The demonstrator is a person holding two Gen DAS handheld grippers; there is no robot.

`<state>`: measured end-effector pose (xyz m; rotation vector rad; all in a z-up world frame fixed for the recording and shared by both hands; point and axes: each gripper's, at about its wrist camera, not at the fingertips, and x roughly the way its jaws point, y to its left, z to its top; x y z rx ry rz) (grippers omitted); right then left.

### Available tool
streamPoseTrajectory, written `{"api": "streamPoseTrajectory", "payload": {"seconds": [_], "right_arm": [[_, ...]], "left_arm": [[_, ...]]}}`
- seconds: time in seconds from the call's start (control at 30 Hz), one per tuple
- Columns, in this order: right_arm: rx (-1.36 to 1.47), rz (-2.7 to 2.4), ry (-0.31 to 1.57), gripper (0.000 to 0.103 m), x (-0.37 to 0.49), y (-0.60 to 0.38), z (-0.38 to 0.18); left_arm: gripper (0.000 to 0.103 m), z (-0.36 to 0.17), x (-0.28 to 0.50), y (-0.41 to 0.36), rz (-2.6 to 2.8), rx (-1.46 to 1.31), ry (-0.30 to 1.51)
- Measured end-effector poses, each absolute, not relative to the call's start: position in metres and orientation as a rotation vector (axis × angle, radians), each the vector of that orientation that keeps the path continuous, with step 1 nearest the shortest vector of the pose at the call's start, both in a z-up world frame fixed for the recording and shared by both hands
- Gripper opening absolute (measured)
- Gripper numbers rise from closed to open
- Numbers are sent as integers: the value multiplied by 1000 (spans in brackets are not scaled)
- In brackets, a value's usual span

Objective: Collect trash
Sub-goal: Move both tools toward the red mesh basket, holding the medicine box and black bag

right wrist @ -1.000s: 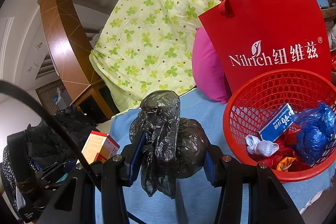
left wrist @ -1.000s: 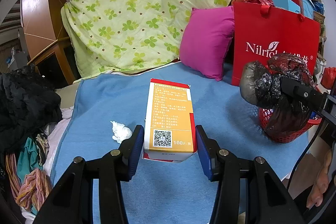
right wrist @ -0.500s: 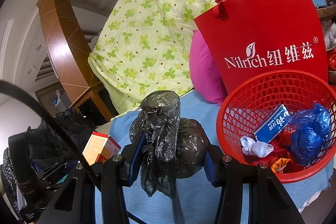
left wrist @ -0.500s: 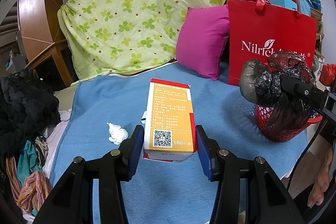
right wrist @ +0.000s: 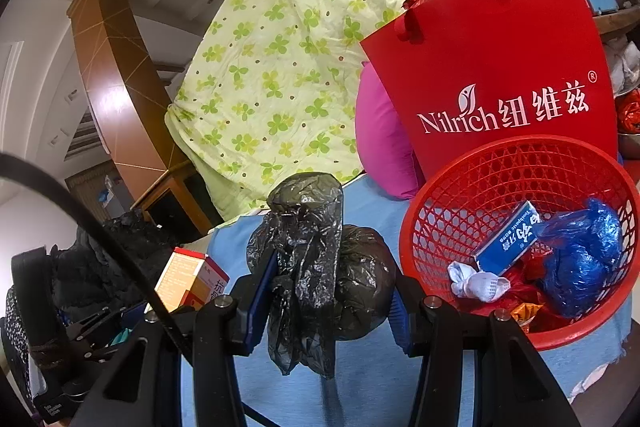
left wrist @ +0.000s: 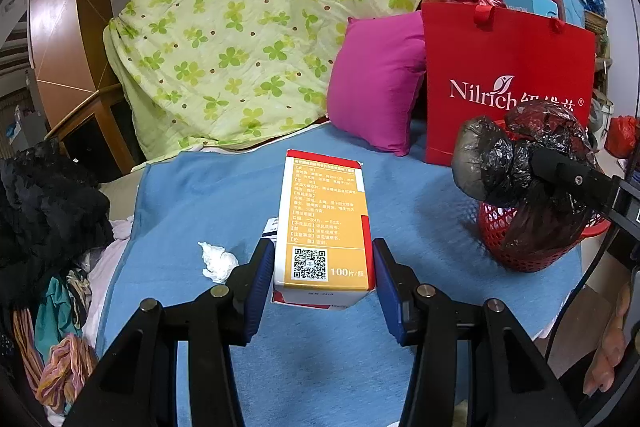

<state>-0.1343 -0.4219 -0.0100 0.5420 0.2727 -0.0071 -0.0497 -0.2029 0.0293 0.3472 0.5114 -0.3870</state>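
An orange box (left wrist: 325,227) is being clamped between the pads of the left gripper (left wrist: 323,283) above the blue cloth (left wrist: 208,195). A black bag (right wrist: 320,267) is being squeezed in the right gripper (right wrist: 328,301), just beside the red basket (right wrist: 448,195). A tissue (left wrist: 216,261) is lying left of the box.

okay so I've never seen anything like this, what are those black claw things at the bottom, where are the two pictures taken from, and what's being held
They are two hand-held grippers, one per hand, each carrying a camera looking along its fingers. The left gripper grips an orange medicine box. The right gripper grips a crumpled black plastic bag near the red basket, which holds a toothpaste box, a blue bag and a white wad. On the blue towel lies a crumpled tissue.
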Motion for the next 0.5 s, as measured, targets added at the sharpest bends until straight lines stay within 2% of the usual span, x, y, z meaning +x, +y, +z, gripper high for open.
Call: {"api": "streamPoseTrajectory", "payload": {"seconds": [0.5], "right_arm": [[545, -13, 264, 54, -138, -423, -9]], "left_arm": [[51, 29, -52, -208, -405, 358, 510]]}}
